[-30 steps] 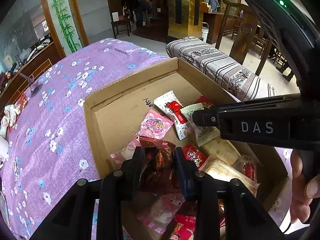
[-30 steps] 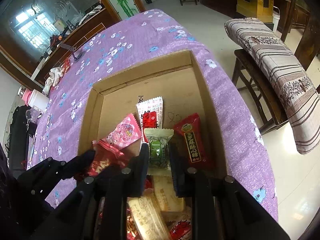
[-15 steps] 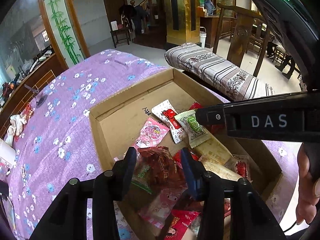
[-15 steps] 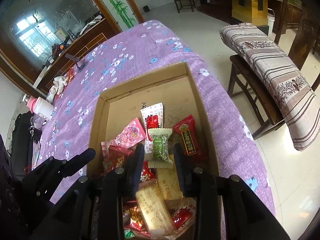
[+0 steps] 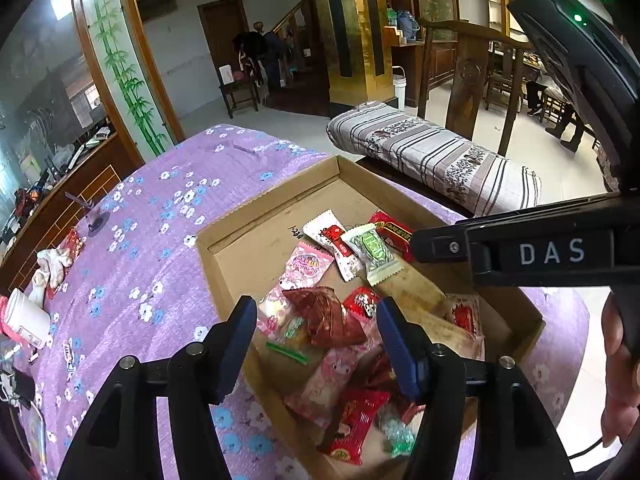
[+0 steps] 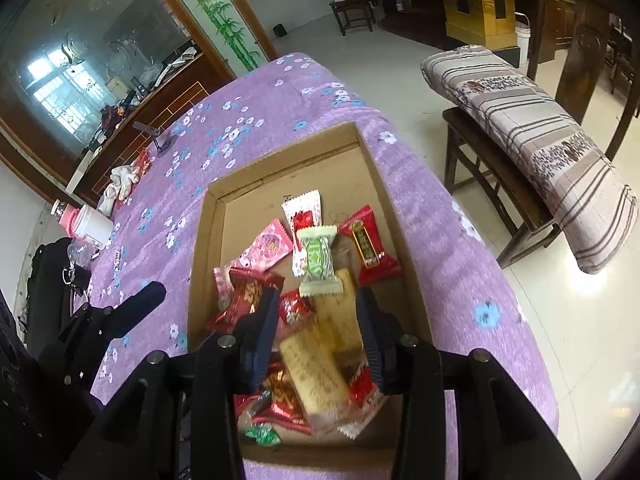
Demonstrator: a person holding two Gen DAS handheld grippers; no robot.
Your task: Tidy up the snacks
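A cardboard box (image 5: 256,220) (image 6: 372,160) on the purple flowered tablecloth holds several wrapped snacks. A dark red crinkled snack (image 5: 326,314) (image 6: 244,292) lies in the pile below my left gripper (image 5: 316,348), which is open and empty above the box's near left part. A green-and-white snack (image 6: 318,260) (image 5: 372,246) lies on the pile ahead of my right gripper (image 6: 318,336), which is open and empty above the box. The right gripper's body crosses the left wrist view on the right.
A white and pink bottle (image 6: 86,226) (image 5: 24,320), a crumpled white cloth (image 6: 122,184) and a small red packet (image 6: 142,160) lie on the table's left side. A wooden chair with a striped cushion (image 6: 532,136) stands right of the table.
Both grippers opened and rose back from the box. The dark red snack left the left gripper and the green-and-white snack left the right gripper; both now lie in the box.
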